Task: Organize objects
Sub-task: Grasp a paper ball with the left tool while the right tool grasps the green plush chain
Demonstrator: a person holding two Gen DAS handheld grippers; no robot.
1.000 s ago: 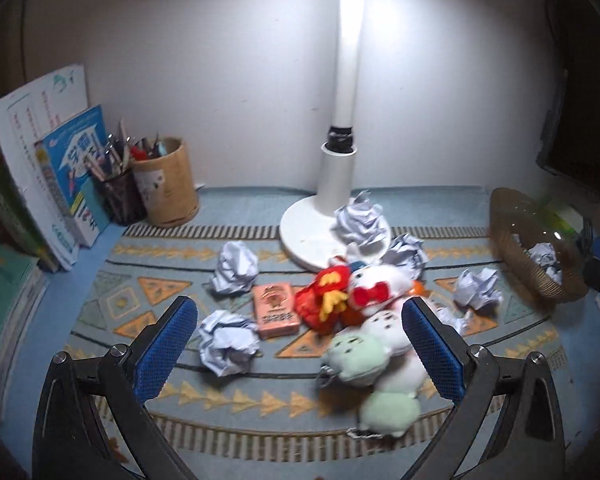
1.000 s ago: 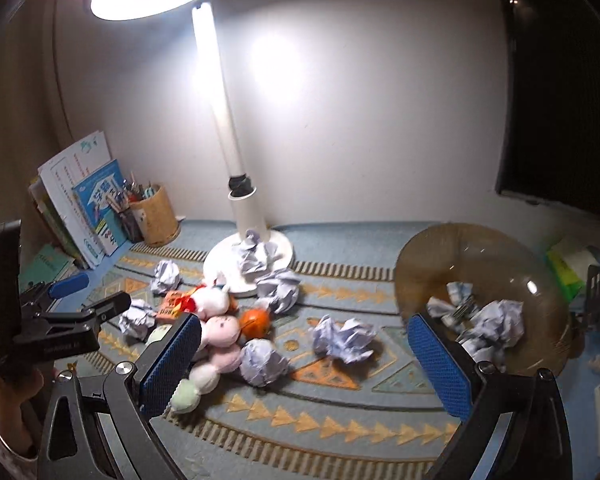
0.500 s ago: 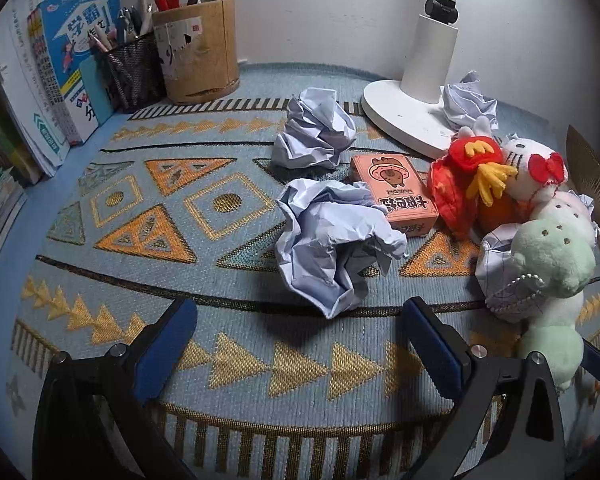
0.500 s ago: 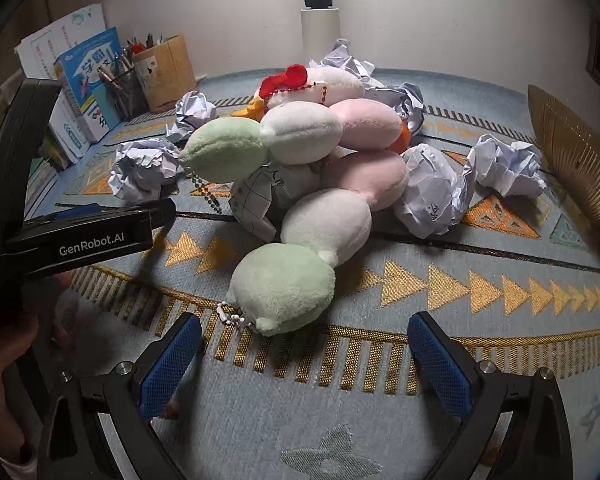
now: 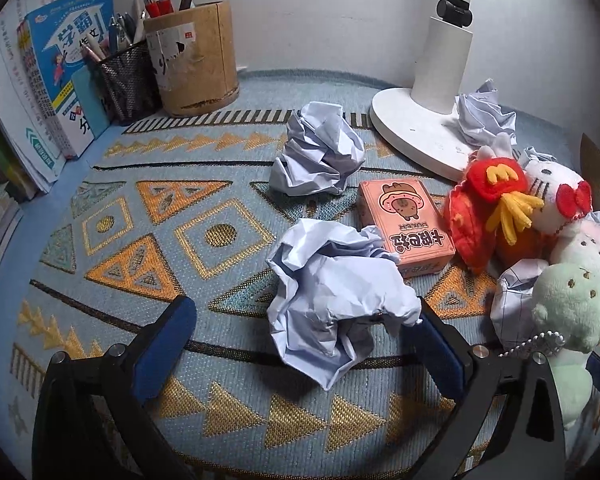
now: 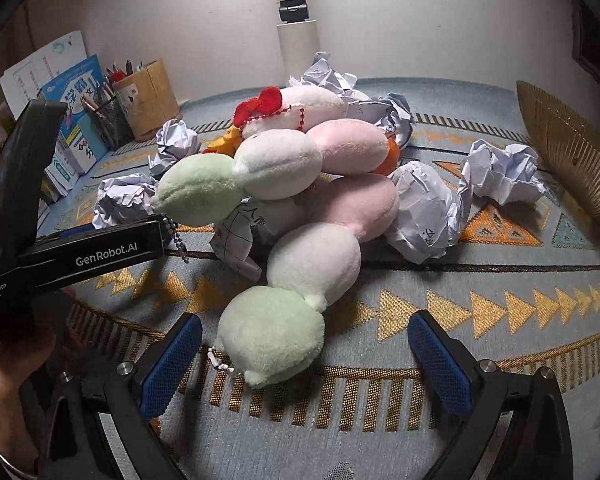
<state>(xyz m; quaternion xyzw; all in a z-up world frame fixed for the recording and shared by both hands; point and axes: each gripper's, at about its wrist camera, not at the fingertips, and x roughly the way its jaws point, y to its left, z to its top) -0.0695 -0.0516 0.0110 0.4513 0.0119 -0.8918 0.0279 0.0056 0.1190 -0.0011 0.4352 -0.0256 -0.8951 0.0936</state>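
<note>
A crumpled paper ball point(image 5: 332, 296) lies on the patterned mat between the fingers of my open left gripper point(image 5: 300, 348), touching the right finger point(image 5: 436, 352). A second paper ball point(image 5: 316, 152) sits farther back. Beside them are a pink card box point(image 5: 408, 228), a red fries plush point(image 5: 488, 208) and a white cat plush point(image 5: 552, 196). My right gripper point(image 6: 306, 360) stands open, with the green end of a plush dango string point(image 6: 272, 336) between its fingers. More pink, white and green plush balls point(image 6: 340, 200) pile up behind it. The left gripper point(image 6: 80, 252) shows at the left, held by a hand.
A white lamp base point(image 5: 416, 136) stands at the back. A wooden pen holder point(image 5: 192, 60), a mesh pen cup point(image 5: 128, 76) and books point(image 5: 60, 72) line the back left. A woven basket point(image 6: 568, 148) is at the right, with paper balls point(image 6: 500, 172) near it.
Both grippers dropped from a high view down to the mat. The left one then crept forward, so the paper ball lies between its fingers. The right one edged closer to the green plush end.
</note>
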